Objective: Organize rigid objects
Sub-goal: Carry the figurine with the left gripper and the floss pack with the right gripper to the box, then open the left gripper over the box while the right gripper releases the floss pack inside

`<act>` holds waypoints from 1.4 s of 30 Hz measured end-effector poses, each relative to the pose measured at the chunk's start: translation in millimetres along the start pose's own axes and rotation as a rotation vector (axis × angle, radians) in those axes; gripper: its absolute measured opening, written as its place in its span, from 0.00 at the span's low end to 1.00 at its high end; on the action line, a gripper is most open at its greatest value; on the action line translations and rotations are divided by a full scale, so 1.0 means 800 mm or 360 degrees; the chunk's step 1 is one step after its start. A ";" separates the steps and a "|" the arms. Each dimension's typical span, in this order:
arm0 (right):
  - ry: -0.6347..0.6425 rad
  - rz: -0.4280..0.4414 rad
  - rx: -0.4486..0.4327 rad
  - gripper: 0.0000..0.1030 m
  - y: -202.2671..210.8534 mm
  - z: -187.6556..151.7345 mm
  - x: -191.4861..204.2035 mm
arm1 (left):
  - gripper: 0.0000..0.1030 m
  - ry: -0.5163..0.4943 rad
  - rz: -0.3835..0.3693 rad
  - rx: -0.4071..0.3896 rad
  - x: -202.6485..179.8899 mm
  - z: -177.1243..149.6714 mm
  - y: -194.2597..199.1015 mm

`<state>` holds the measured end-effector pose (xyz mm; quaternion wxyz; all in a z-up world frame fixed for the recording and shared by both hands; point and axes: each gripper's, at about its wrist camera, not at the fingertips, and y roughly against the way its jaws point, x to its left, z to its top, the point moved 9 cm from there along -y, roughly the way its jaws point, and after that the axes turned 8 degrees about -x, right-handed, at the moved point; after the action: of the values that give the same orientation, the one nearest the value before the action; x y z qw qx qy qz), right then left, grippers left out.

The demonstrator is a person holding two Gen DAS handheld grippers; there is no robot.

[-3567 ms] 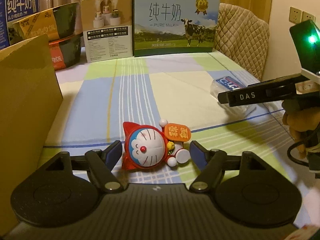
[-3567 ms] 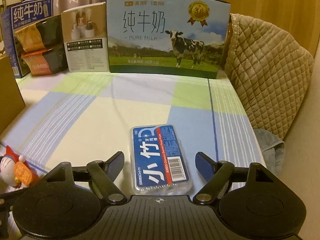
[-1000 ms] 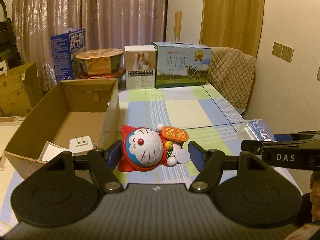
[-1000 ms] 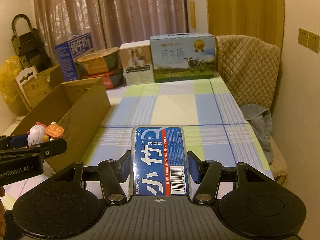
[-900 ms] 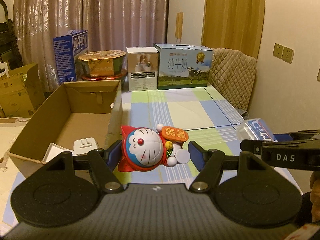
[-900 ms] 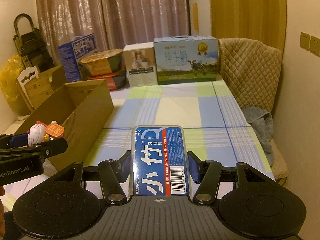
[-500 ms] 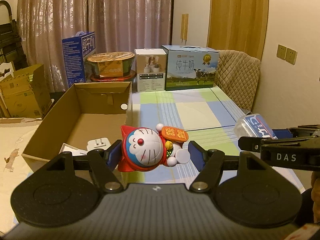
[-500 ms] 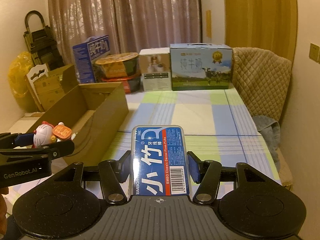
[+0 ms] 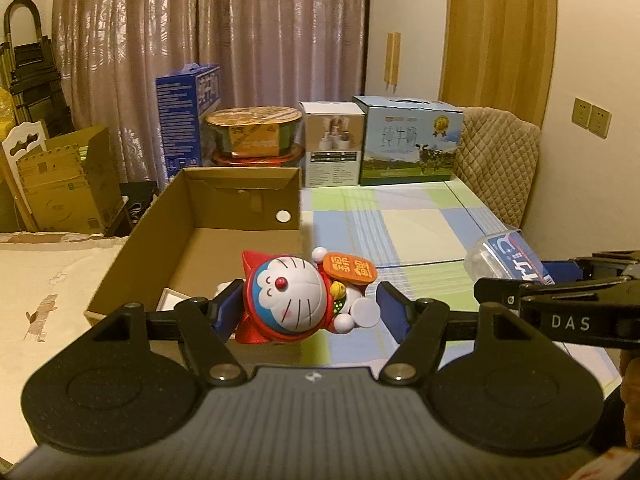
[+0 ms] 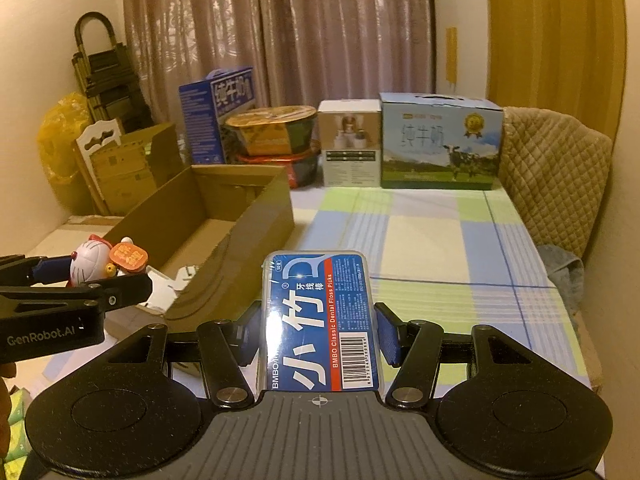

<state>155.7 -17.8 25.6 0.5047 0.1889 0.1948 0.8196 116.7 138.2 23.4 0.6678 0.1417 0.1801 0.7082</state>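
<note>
My left gripper is shut on a red and blue cat figurine with an orange sign, held in the air over the near end of an open cardboard box. The same figurine shows at the left in the right wrist view. My right gripper is shut on a clear blue-labelled box of dental floss picks, lifted above the checked tablecloth. In the left wrist view the floss box appears at the right edge. White items lie inside the cardboard box.
Milk cartons, a white carton and stacked noodle bowls line the table's far end. A quilted chair back stands at the right, with a grey cloth below it. More cardboard boxes stand on the left.
Both grippers have drawn back and slightly up with their loads, so more of the room and the cardboard box shows. Grips are unchanged.
</note>
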 end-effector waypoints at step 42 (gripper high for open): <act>0.0051 0.0286 0.0083 0.52 -0.171 0.050 0.139 | 0.65 -0.0039 0.0125 0.0162 0.180 -0.001 -0.103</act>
<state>232.7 144.0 2.4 0.4208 0.2056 0.2062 0.8591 180.0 285.0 -19.5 0.6336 0.1911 0.2019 0.7220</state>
